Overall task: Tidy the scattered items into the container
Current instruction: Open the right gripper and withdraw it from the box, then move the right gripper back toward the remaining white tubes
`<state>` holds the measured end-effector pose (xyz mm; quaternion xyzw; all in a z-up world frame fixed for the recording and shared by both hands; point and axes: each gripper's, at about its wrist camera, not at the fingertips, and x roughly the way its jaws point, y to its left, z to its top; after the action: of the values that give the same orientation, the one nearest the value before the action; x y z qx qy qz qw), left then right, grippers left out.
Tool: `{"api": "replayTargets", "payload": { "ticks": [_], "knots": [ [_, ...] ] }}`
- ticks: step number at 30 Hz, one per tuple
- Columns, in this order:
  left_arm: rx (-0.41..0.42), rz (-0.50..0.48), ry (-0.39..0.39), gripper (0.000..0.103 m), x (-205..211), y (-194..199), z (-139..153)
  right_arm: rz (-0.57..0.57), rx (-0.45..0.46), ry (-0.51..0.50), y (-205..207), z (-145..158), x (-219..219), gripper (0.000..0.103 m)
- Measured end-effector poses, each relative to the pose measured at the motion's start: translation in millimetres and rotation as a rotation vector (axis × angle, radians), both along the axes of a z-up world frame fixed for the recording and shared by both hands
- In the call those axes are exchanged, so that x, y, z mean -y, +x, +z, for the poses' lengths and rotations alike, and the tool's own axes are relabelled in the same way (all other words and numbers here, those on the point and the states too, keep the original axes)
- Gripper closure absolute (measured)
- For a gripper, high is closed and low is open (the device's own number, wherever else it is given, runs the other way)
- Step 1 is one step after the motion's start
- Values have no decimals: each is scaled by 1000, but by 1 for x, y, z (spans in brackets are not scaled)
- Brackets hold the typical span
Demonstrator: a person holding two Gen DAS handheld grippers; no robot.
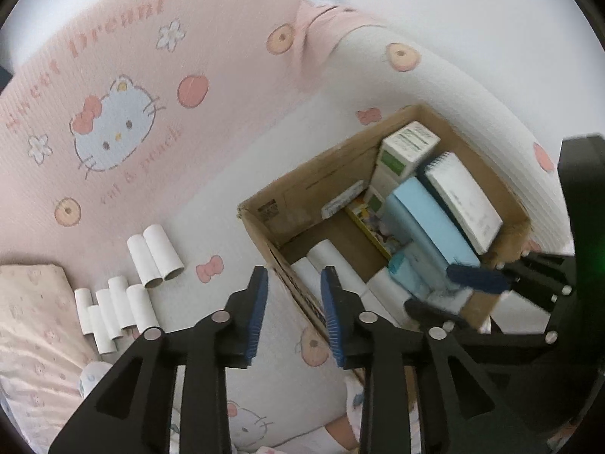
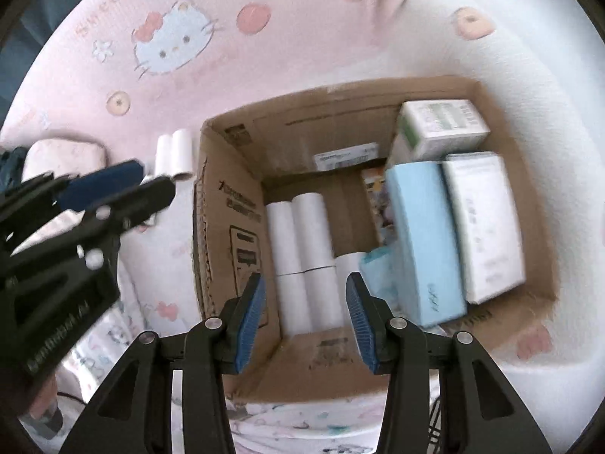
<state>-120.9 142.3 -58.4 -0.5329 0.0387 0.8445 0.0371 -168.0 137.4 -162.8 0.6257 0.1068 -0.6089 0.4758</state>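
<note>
Both claws gape, holding nothing — left claw point(image 1: 294, 276) above the cardboard box point(image 2: 234, 174) rim, right claw point(image 2: 305, 283) over its half-hidden white rolls point(image 2: 298, 227); box labels blurred.

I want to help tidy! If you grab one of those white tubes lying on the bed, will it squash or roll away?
The white tubes look like hollow cardboard with open ends, so probably light and easy to crush if squeezed hard. They are round and lie on their sides on the soft blanket, so a nudge could roll one.
</note>
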Motion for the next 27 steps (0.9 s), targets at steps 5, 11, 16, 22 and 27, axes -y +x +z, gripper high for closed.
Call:
{"api": "replayTargets", "payload": {
  "ticks": [5, 11, 16, 22, 27],
  "knots": [
    [-24, -30, 9, 56, 1, 27, 5, -91, -112, 46, 20, 32, -19, 60],
    [-40, -56, 28, 52, 20, 57, 10, -149, -244, 111, 50, 55, -22, 52],
    [-89, -19, 136, 51, 58, 81, 13, -152, -311, 136, 76, 72, -16, 48],
    [-190, 30, 214, 51, 97, 105, 13, -190, -366, 186, 97, 82, -7, 47],
    [-226, 56, 287, 50, 121, 117, 10, -148, -399, 197, 114, 88, 9, 47]
  ]
}}
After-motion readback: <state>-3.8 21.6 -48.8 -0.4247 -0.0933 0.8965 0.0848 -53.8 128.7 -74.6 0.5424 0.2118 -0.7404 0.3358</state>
